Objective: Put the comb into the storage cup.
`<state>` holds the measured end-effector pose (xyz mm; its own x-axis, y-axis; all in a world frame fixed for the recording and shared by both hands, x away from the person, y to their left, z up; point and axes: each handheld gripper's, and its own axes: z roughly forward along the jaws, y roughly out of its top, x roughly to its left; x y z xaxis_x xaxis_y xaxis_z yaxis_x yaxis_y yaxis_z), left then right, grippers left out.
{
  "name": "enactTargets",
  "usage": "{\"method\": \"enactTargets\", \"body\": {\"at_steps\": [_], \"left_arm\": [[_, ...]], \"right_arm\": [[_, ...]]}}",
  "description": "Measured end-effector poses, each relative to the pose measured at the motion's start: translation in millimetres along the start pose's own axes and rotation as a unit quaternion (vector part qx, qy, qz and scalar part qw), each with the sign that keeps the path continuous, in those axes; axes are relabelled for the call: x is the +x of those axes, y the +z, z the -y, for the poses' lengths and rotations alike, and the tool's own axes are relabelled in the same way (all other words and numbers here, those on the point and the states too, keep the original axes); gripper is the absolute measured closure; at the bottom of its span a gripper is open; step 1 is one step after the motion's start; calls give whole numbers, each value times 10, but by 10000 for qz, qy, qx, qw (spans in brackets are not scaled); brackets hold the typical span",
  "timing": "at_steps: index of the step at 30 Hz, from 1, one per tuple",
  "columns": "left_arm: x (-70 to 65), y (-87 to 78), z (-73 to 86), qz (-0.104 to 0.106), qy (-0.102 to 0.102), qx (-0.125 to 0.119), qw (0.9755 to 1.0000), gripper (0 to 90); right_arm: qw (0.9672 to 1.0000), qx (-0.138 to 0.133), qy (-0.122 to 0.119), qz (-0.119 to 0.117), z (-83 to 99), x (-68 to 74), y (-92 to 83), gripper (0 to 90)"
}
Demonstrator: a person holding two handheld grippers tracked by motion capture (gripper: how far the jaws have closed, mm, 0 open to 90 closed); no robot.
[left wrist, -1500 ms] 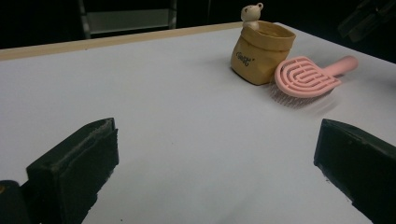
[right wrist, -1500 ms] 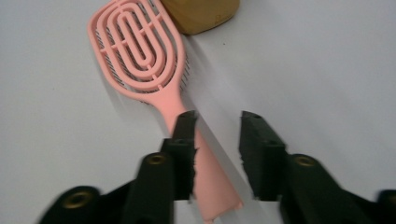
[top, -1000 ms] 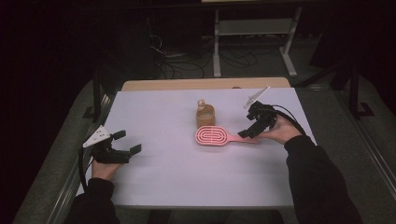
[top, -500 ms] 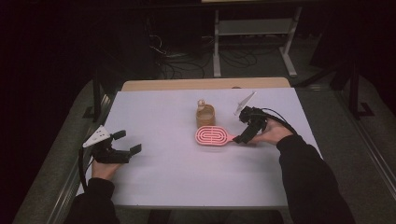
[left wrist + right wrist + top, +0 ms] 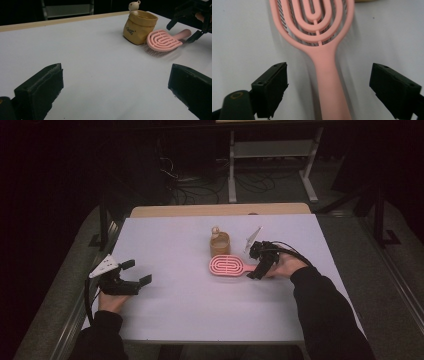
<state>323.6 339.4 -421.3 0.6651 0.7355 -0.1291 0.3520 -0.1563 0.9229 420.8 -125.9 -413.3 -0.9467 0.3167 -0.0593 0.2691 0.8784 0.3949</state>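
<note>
A pink hairbrush (image 5: 227,266) lies flat on the white table (image 5: 175,315), its handle pointing right. My right gripper (image 5: 255,270) is low over that handle. In the right gripper view the handle (image 5: 325,82) runs up between the two jaws with a gap on each side. The jaws have just been closing and remain open, with neither pad touching the handle. A tan pouch (image 5: 219,243) with a small bear figure on its rim stands just behind the brush head (image 5: 162,40). My left gripper (image 5: 137,272) rests open near the table's left edge, with nothing between its jaws.
Beyond the table's wooden far edge (image 5: 220,210) the floor is dark, with a metal rack (image 5: 272,155) and cables. Grey rails (image 5: 75,285) run along both sides of the table.
The right gripper has moved left and down, from beside the end of the brush handle to astride it. The left gripper, brush and pouch have not moved.
</note>
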Motion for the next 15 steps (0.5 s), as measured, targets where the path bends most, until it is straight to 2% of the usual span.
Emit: {"method": "enactTargets", "body": {"at_steps": [4, 9, 15], "left_arm": [[1, 1, 1, 3, -2, 3, 10000, 0], [3, 2, 1, 0, 0, 3, 10000, 0], [4, 3, 2, 3, 6, 9, 10000, 0]], "right_arm": [[9999, 75, -149, 36, -22, 32, 53, 210], [9996, 16, -284, 41, -53, 52, 63, 333], [9989, 114, -441, 103, -75, 74, 97, 475]]}}
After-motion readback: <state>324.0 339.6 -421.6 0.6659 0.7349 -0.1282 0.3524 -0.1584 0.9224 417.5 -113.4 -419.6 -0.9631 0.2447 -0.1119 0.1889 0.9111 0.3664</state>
